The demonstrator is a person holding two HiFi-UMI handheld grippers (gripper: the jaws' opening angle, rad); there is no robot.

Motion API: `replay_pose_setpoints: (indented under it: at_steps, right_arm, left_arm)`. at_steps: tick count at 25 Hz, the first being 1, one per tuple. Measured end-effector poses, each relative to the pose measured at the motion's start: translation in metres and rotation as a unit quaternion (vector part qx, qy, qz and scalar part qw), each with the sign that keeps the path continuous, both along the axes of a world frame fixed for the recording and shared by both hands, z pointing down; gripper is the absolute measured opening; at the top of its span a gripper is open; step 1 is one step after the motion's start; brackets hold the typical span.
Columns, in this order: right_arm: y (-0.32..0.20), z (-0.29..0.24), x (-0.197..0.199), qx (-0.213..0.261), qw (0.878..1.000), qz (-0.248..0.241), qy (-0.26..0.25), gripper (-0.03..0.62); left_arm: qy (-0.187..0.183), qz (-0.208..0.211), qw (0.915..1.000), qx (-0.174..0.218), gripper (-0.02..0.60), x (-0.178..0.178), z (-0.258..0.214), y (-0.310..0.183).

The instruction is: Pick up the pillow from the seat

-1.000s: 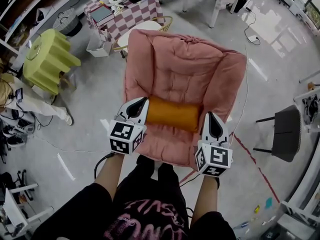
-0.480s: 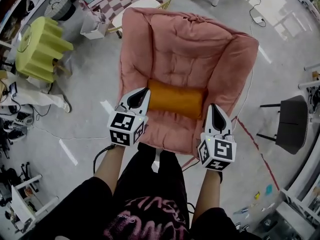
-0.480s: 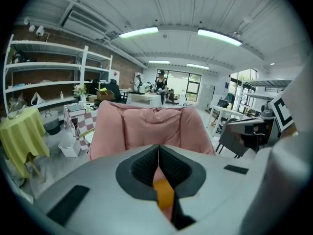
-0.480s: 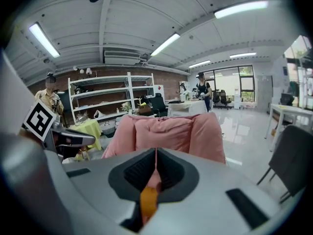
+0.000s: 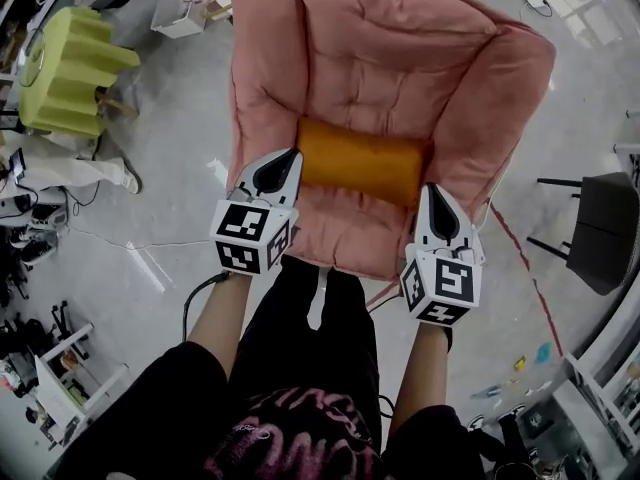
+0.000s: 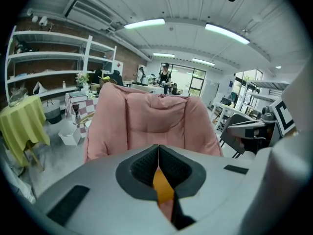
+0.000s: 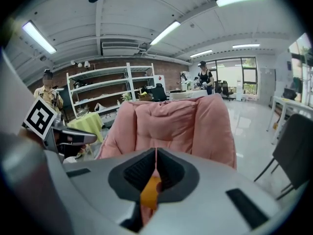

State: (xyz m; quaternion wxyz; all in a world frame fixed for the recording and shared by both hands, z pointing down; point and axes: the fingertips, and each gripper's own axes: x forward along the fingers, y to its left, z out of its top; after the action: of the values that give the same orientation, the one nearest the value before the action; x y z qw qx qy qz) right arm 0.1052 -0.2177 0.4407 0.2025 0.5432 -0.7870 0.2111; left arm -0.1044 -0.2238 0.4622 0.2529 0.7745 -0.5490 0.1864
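An orange bolster pillow lies across the seat of a pink padded chair. My left gripper is shut, its tip at the pillow's left end. My right gripper is shut too, its tip at the pillow's right end. Neither has anything between its jaws. In the left gripper view the closed jaws point at the chair back, and a sliver of the pillow shows below them. The right gripper view shows its own closed jaws and the pillow in the same way.
A table under a yellow-green cloth stands left of the chair. A dark chair stands at the right. A cable trails over the grey floor by my left arm. White shelves line the brick wall behind.
Both grippers have come down towards the two ends of the pillow, and the chair now fills more of the head view. Both stayed shut.
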Motion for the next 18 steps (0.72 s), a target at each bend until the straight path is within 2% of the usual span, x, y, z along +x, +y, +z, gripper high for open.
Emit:
replay_pose_setpoints:
  at_steps: [4,12,18]
  right_arm:
    - [0.012,0.028,0.003,-0.015,1.0,0.002,-0.002,0.021]
    - [0.027,0.082,0.003,-0.05,0.999,-0.002,-0.006,0.021]
    - [0.033,0.124,0.0,-0.071,0.998,-0.004,0.0,0.021]
  left_arm:
    - [0.002,0.009,0.9996,-0.028,0.011,0.009,0.032,0.017]
    - [0.0,-0.001,0.9977,-0.068,0.011,0.007,0.087,0.032]
    - [0.001,0.003,0.9967,-0.081,0.011,0.017,0.122,0.042]
